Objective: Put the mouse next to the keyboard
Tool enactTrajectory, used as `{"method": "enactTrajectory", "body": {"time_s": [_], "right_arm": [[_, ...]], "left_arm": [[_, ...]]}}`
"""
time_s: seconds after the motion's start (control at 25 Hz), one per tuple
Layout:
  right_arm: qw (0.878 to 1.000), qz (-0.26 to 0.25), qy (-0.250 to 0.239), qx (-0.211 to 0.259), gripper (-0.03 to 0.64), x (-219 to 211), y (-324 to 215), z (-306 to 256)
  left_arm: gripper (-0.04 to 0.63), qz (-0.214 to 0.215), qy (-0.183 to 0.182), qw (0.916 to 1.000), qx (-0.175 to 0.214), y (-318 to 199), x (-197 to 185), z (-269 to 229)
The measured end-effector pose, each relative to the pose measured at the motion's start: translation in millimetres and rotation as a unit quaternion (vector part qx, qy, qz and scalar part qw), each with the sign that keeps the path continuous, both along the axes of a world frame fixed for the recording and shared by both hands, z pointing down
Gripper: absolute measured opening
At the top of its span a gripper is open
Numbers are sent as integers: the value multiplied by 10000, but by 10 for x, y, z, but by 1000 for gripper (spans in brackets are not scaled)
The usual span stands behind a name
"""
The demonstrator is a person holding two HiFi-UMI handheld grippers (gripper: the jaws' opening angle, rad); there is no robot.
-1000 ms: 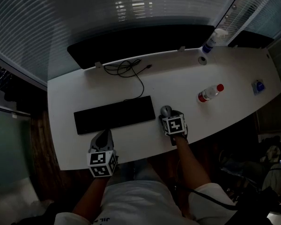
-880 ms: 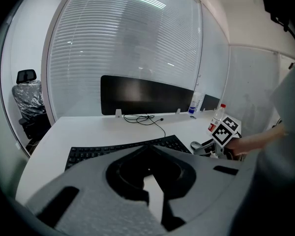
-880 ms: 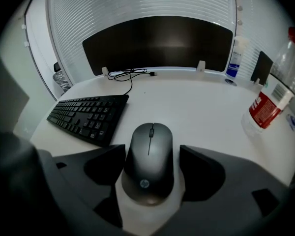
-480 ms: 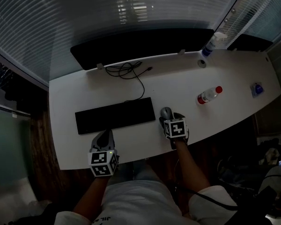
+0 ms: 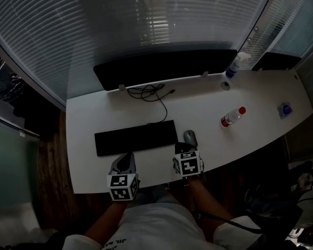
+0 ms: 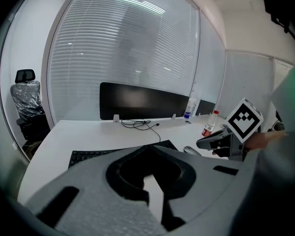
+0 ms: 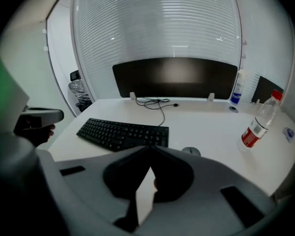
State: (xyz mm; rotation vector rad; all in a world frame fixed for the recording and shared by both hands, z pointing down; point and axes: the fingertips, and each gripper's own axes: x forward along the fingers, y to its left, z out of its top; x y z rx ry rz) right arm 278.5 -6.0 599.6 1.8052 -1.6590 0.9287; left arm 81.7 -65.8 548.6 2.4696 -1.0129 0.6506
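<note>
The right gripper (image 5: 184, 149) is clenched on nothing, jaws pressed together over the near edge of the table (image 5: 94, 119); the left gripper (image 5: 124, 163), off to its left, is likewise closed and empty. Just ahead of the right gripper's tips, apart from them, the mouse (image 5: 190, 137) lies free beside the right end of the keyboard (image 5: 136, 137), so the placement looks done. The main risk is a forward drift of those 2 closed jaws, which would knock the mouse away or into the keys. Further ahead and to the right stands a bottle (image 5: 232, 116), which a wide swing could topple
</note>
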Motion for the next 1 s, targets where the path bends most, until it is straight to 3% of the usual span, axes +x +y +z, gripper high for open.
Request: {"method": "enactTrajectory", "body": {"time_s": [0.24,0.48,0.72,1.0], "right_arm": [[9968,-340,-620,361,5,-787,19,-358],[9944,-615,-698,497,5,-1285,33,-463],[9939,-722,-509,658,3,-1410,-50,-562],[9942,-734,-266,739,3,-1432,-13,-628]], "left_arm": [[6,41,37,9999,-103,211,-241,-151],[6,-108,40,9999,-110,289,-440,-183],[6,-306,60,9995,-79,212,-602,-197],[6,-221,119,9995,-178,283,-608,-184]]}}
